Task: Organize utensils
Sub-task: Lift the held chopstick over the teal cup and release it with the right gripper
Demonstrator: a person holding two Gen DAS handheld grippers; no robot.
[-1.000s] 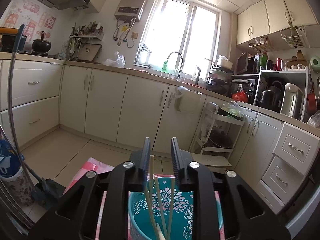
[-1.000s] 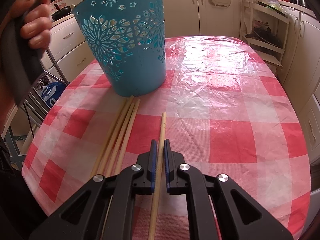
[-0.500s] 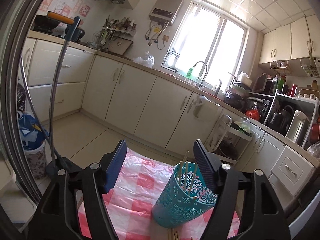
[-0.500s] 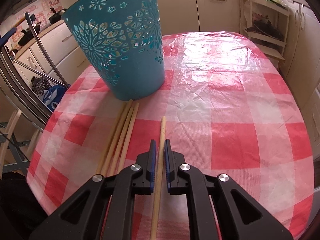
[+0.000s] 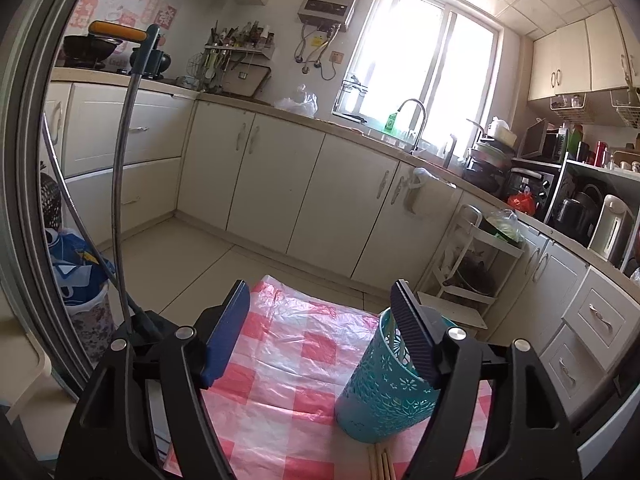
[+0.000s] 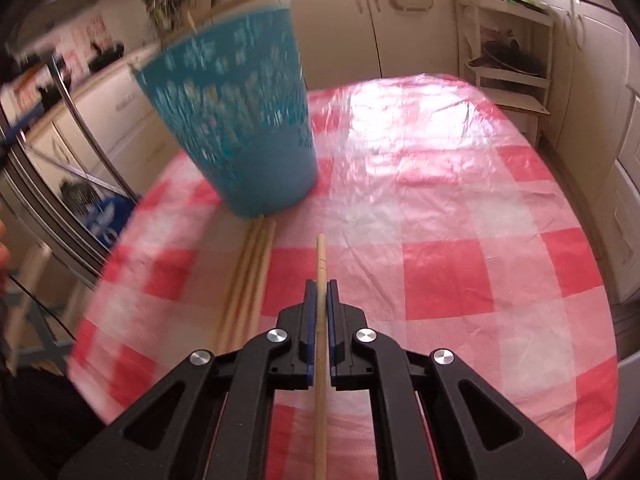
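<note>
our right gripper [image 6: 319, 286] pinches one chopstick [image 6: 320, 360] above the checked tablecloth [image 6: 460, 240] — three more chopsticks [image 6: 250, 276] lie beside the teal basket [image 6: 240, 128]; our left gripper [image 5: 320, 300] is opening, nothing between its jaws.

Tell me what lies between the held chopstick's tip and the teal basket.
Only bare checked tablecloth, as the right wrist view shows. The chopstick in the right tool points past the basket; three loose chopsticks lie beside.

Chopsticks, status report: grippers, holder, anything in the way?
Right gripper shut on one chopstick. Left gripper opening, nothing between jaws. Three chopsticks loose on checked cloth by teal holder. Path clear.
</note>
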